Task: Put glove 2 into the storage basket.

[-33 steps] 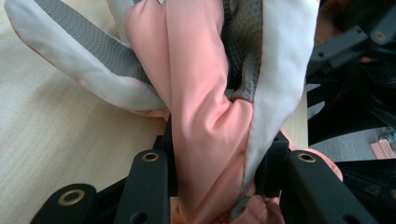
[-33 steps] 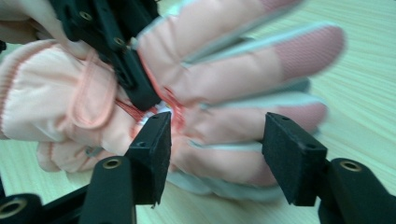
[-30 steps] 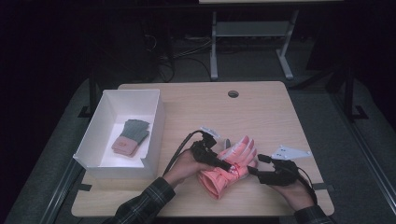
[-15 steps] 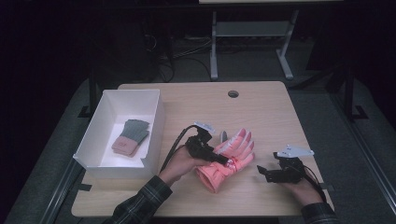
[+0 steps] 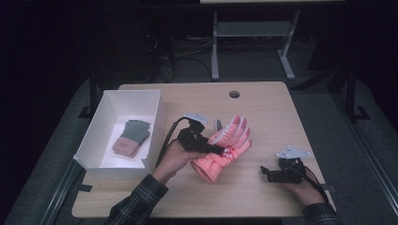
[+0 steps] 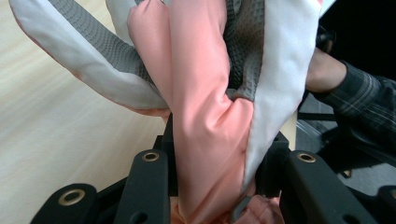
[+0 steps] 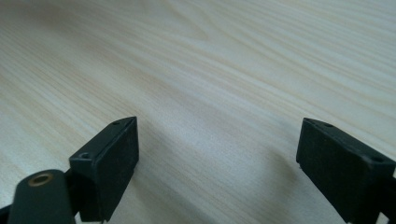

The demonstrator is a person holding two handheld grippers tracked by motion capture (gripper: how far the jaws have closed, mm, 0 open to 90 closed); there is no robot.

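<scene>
Glove (image 6: 205, 116) | clamped between left gripper (image 6: 215, 186) jaws | above table (image 5: 263, 101)

A lab-like recording room is suggested by a pale wooden desk with a round cable hole (image 5: 234, 94) at 12 o'clock, loose black floor cables (image 5: 187, 51) and a grey metal frame (image 5: 253, 33) beyond.

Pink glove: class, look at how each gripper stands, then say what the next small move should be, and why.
Probably carry the pink glove leftward toward the white box. The left gripper is clamped on its middle and holds it partly off the table, while the right gripper stands open and apart from it. One grey and pink glove lies in the box, which suggests its mate belongs there.
</scene>
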